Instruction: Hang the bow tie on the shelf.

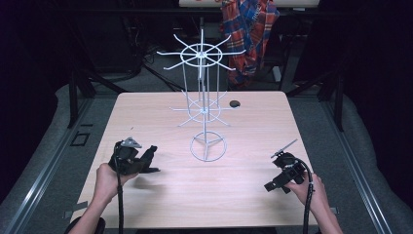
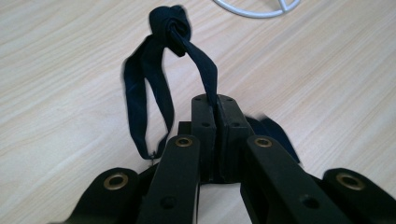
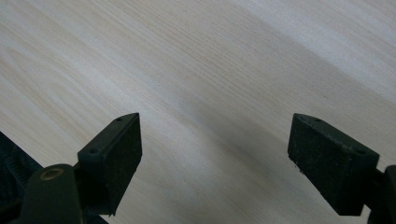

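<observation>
A: What is the left gripper (image 2: 215, 105) holding? I see something dark at the lower left of the high view.

B: Its jaws are pressed together on a black strap (image 2: 154, 70) with a knot at the top. In the left gripper view the strap rises to the upper middle of the frame, and a loop hangs down at the left.

A: And the right gripper (image 3: 215, 154)?

B: Its jaws stand wide apart and hold nothing, above bare table (image 3: 196, 56). In the high view it is at the lower right.

A: How far is the work?

B: I judge the strap is picked up but not yet hung. The wire rack (image 1: 203, 83) stands in the centre, apart from the strap, and I see nothing hanging on its hooks. Carrying and hooking are left.
</observation>
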`<action>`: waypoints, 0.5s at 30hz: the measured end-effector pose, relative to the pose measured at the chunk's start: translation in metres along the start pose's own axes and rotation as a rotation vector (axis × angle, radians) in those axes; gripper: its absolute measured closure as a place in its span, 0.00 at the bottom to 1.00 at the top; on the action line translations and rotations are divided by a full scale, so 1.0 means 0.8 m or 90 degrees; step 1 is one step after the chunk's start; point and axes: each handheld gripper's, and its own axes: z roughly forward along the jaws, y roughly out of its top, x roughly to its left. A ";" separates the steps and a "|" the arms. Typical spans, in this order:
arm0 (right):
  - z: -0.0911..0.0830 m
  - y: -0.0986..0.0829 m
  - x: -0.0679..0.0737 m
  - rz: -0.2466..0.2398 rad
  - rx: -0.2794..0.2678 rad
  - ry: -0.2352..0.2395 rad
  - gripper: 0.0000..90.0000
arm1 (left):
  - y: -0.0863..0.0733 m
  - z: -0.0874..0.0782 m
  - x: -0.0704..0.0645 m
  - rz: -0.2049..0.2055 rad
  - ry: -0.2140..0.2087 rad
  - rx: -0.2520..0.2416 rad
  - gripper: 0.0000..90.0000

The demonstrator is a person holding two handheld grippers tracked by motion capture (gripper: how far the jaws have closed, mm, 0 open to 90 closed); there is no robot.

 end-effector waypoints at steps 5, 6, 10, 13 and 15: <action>-0.001 0.000 -0.002 -0.008 0.007 0.003 0.19 | 0.000 -0.005 0.004 -0.011 0.003 -0.014 0.97; 0.000 0.000 0.000 0.000 -0.001 0.002 0.19 | 0.000 -0.005 0.004 -0.012 0.000 -0.016 0.97; 0.001 0.000 0.001 0.005 -0.002 0.002 0.19 | 0.001 -0.007 0.004 -0.011 0.002 -0.018 0.97; 0.000 0.000 0.000 -0.003 0.006 0.002 0.19 | 0.003 -0.012 0.005 -0.012 0.000 -0.031 0.97; -0.001 0.001 -0.002 -0.012 0.013 -0.003 0.19 | 0.004 -0.014 0.005 -0.013 0.000 -0.036 0.97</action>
